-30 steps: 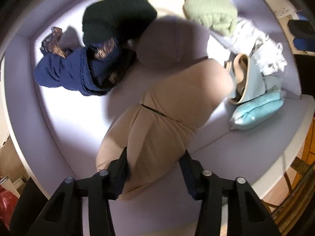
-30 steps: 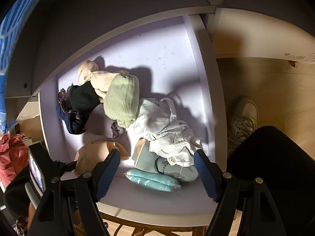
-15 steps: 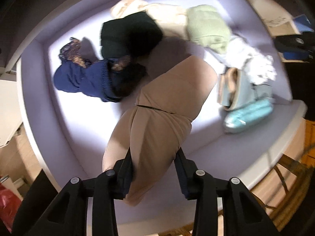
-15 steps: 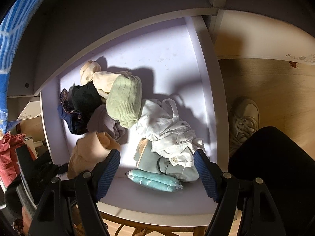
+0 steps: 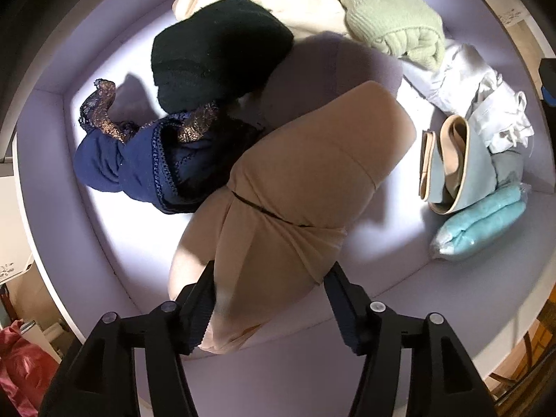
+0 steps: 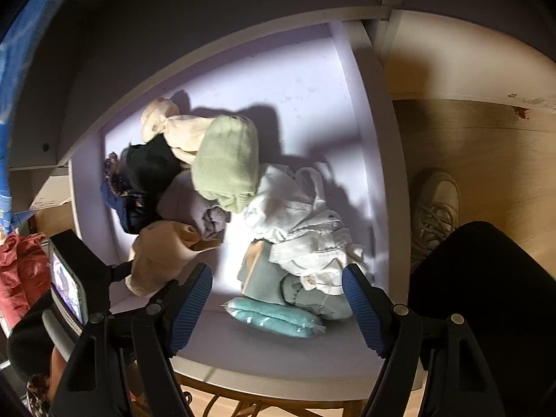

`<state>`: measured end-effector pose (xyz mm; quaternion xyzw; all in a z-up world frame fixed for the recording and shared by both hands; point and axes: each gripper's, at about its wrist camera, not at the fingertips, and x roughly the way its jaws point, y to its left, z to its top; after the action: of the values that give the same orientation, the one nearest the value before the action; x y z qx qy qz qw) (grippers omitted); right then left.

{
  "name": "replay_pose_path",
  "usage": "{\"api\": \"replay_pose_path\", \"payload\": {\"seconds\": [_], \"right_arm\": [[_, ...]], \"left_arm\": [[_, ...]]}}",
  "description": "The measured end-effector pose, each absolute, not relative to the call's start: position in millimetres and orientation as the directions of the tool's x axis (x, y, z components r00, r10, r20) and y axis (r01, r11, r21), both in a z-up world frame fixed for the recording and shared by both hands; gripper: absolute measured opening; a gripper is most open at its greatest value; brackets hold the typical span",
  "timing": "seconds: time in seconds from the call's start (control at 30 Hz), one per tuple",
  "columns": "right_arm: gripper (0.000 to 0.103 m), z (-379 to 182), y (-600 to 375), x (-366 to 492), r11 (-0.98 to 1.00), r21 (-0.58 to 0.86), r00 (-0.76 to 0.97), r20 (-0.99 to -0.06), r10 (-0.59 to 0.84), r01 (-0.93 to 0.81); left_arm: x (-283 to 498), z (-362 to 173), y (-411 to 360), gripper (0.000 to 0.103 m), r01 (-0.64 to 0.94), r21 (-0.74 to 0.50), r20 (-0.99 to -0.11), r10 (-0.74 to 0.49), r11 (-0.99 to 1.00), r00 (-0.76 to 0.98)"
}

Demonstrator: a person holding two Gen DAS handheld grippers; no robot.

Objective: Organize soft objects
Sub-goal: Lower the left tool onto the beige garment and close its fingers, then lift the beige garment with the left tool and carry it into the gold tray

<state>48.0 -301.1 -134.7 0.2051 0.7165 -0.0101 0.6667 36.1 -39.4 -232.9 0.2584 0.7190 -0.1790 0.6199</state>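
A lavender drawer [image 5: 104, 243] holds a heap of soft things. A tan fabric bundle [image 5: 312, 180] lies in its front part, its near end between the fingers of my left gripper [image 5: 271, 309]. The jaws are opening: the left pad still brushes the cloth, and the right pad stands apart from it. The same tan bundle [image 6: 160, 257] shows at the drawer's front left in the right wrist view. My right gripper [image 6: 277, 269] hangs open above the drawer's front, with nothing between its fingers.
Behind the bundle lie a dark green knit [image 5: 219, 52], a navy lace garment [image 5: 139, 160], a light green knit [image 5: 392, 17] and a cream cloth [image 5: 295, 0]. To the right are a white garment [image 5: 479, 97], a pale blue folded piece [image 5: 462, 163] and a turquoise packet [image 5: 483, 222]. A person's shoe [image 6: 434, 208] stands beside the drawer.
The left jaws squeezed the tan bundle tighter, then spread wide, and the right pad has come off the cloth. The bundle's near end shifted toward the drawer's front left. The right gripper kept still.
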Motion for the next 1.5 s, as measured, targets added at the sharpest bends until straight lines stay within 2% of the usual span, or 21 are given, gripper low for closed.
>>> {"api": "replay_pose_path", "payload": {"seconds": [0.03, 0.1, 0.27, 0.63, 0.93, 1.33, 1.5], "right_arm": [[0.078, -137, -301, 48, 0.920, 0.246, -0.033, -0.963, 0.268, 0.306], [0.078, -141, -302, 49, 0.925, 0.227, -0.043, -0.967, 0.251, 0.304], [0.078, -150, -300, 49, 0.933, 0.205, -0.070, -0.969, 0.235, 0.297], [0.078, -156, -297, 51, 0.942, 0.183, -0.080, -0.974, 0.213, 0.282], [0.078, -161, -288, 52, 0.957, 0.158, -0.100, -0.977, 0.186, 0.243], [0.078, -176, -273, 51, 0.969, 0.125, -0.140, -0.978, 0.157, 0.214], [0.078, -178, -276, 49, 0.967, 0.121, -0.141, -0.978, 0.155, 0.223]], "left_arm": [[35, -234, -40, 0.056, 0.597, 0.070, -0.984, 0.155, 0.799, -0.091], [26, -234, -38, 0.045, 0.600, 0.072, -0.985, 0.150, 0.797, -0.082], [22, -215, -27, 0.038, 0.571, 0.000, -0.993, 0.070, 0.821, -0.100], [25, -139, -3, 0.037, 0.511, -0.106, -0.994, -0.091, 0.853, -0.055], [31, -81, 12, 0.037, 0.521, -0.185, -0.975, -0.223, 0.833, 0.011], [54, 29, -1, 0.037, 0.514, -0.388, -0.872, -0.486, 0.765, 0.066], [78, 63, -4, 0.037, 0.486, -0.438, -0.833, -0.545, 0.756, 0.098]]}}
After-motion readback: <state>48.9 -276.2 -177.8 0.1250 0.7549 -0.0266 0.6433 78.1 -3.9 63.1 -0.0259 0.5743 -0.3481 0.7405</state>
